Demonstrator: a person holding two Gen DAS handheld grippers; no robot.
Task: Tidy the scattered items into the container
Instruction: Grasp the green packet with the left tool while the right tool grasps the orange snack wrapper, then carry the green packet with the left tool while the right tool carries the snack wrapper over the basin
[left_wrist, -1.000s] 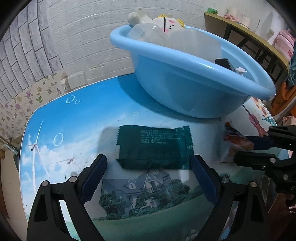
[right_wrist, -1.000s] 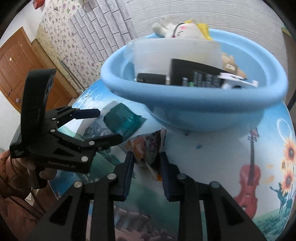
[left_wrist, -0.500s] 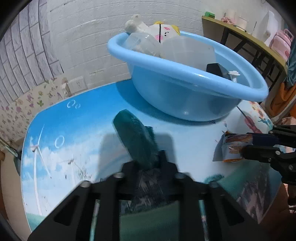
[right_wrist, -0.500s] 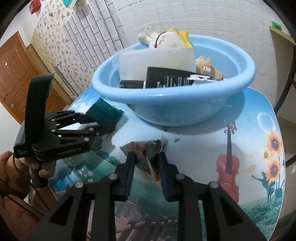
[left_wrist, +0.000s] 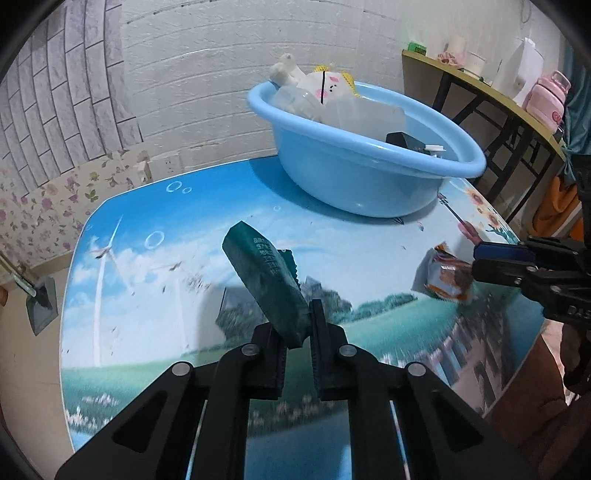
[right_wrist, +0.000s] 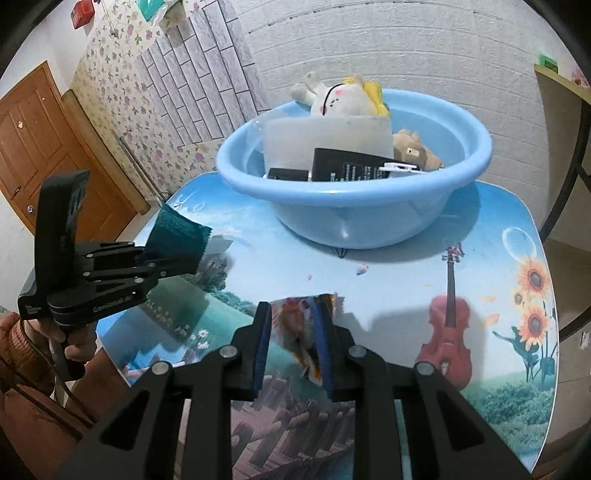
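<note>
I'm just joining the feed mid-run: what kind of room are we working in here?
Most likely a lived-in room of a home. Floral wallpaper and a brown panelled wooden door line one side, the round table with a printed landscape top holds a light blue plastic basin, and a side shelf carries a pink bottle.

Two snack packets (left_wrist: 267, 280) (right_wrist: 301, 328), one basin (right_wrist: 354, 218), two plush toys (right_wrist: 343, 98) (right_wrist: 415, 151).

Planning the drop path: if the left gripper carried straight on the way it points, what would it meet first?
Probably the blue basin, slightly right of its line; the left gripper, shut on the green packet, has nothing nearer ahead, though depth is unclear.
</note>
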